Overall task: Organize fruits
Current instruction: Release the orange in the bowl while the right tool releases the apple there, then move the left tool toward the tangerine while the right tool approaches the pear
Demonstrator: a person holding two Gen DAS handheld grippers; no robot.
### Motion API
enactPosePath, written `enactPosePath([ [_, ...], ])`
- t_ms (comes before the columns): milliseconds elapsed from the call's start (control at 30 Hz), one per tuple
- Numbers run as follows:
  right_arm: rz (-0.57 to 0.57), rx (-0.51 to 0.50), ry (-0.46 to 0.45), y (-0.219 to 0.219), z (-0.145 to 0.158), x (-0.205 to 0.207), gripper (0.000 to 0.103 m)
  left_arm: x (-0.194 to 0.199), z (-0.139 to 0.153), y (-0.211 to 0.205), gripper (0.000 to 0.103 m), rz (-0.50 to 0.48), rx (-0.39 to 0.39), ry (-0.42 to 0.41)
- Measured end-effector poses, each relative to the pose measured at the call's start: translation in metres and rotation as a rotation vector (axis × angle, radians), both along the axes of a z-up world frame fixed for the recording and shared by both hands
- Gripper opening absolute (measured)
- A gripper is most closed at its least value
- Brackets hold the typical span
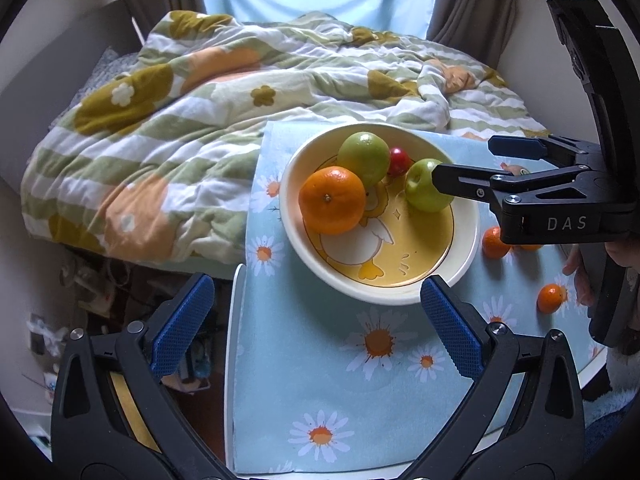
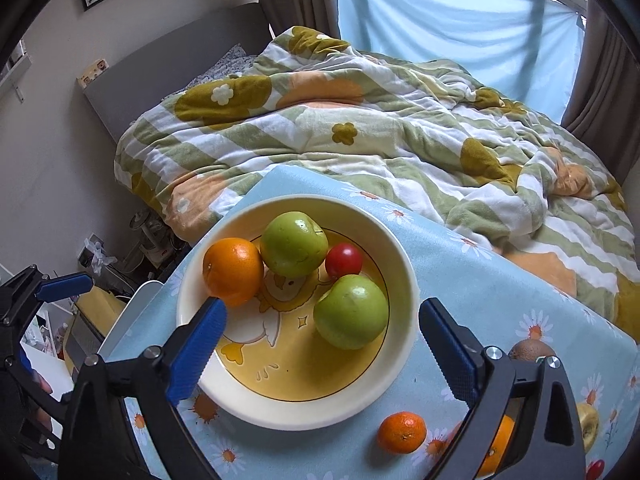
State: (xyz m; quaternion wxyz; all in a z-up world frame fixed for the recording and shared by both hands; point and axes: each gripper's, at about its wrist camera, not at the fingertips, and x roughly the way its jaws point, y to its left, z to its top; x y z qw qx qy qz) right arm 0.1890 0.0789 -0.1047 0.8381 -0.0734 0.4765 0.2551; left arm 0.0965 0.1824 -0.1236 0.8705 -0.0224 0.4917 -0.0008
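In bowl: two apples, one orange.

both wrist views look down and forward, sharing the bowl and bed.

Your right claw hangs spread over the bowl; its near half lies bare, while two green apples, an orange and a red fruit crowd the far half. Small oranges dot the worktop rightward.
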Motion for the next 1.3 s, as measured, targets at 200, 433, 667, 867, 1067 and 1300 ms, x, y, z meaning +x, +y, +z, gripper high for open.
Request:
enactPosePath([
  [200, -0.063, 0.023, -0.019, -0.012, 0.023, -0.015, 0.096, 0.000, 0.023, -0.005, 0.103, -0.068, -0.005, -0.051],
  [433, -0.190, 0.056, -0.036, -0.044, 0.053, -0.032, 0.096, 0.006, 0.047, -0.012, 0.103, -0.144, -0.054, -0.099],
  [667, -0.338, 0.024, -0.057, -0.094, 0.079, -0.054, 0.096, 0.020, 0.060, -0.033, 0.103, -0.208, -0.051, -0.138],
  [867, -0.404, -0.032, -0.081, -0.138, 0.084, -0.069, 0.096, 0.029, 0.062, -0.063, 0.103, -0.221, -0.062, -0.134],
  [1067, -0.382, -0.037, -0.061, -0.181, 0.074, -0.074, 0.096, 0.029, 0.059, -0.104, 0.103, -0.189, -0.066, -0.132],
  [1300, -0.307, -0.030, -0.041, -0.233, 0.061, -0.069, 0.096, 0.025, 0.043, -0.161, 0.103, -0.115, -0.076, -0.092],
])
